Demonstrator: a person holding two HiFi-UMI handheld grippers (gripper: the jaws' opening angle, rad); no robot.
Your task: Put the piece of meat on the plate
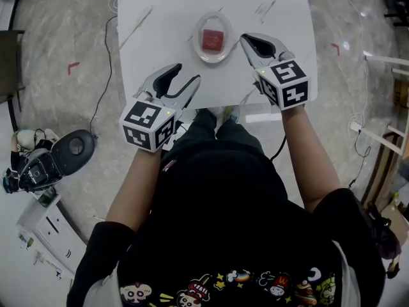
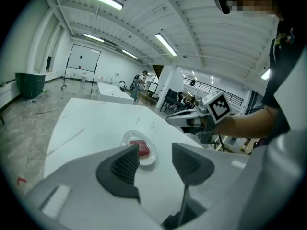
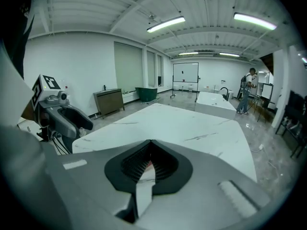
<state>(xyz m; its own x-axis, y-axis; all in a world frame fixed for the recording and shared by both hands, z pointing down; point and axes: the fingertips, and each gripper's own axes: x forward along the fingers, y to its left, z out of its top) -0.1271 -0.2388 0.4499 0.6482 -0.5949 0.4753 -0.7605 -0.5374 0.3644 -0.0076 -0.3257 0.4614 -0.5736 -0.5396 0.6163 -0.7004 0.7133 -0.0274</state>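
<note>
The red piece of meat (image 1: 213, 39) lies in the small white plate (image 1: 199, 51) on the white marble table (image 1: 160, 18). In the left gripper view the meat (image 2: 139, 148) shows on the plate (image 2: 128, 137) just past the jaws. My left gripper (image 1: 185, 75) hovers open over the table's near edge, left of and nearer than the plate, with nothing between its pads (image 2: 127, 165). My right gripper (image 1: 245, 39) is shut and empty, its tips just right of the plate. It appears raised above the table in its own view (image 3: 149, 143).
The table's near edge (image 1: 217, 107) runs just in front of the person's legs. On the floor to the left lie a black round device (image 1: 73, 147), a cable (image 1: 105, 75) and a white box (image 1: 48, 226). Another white table (image 3: 216, 102) and a person stand far back.
</note>
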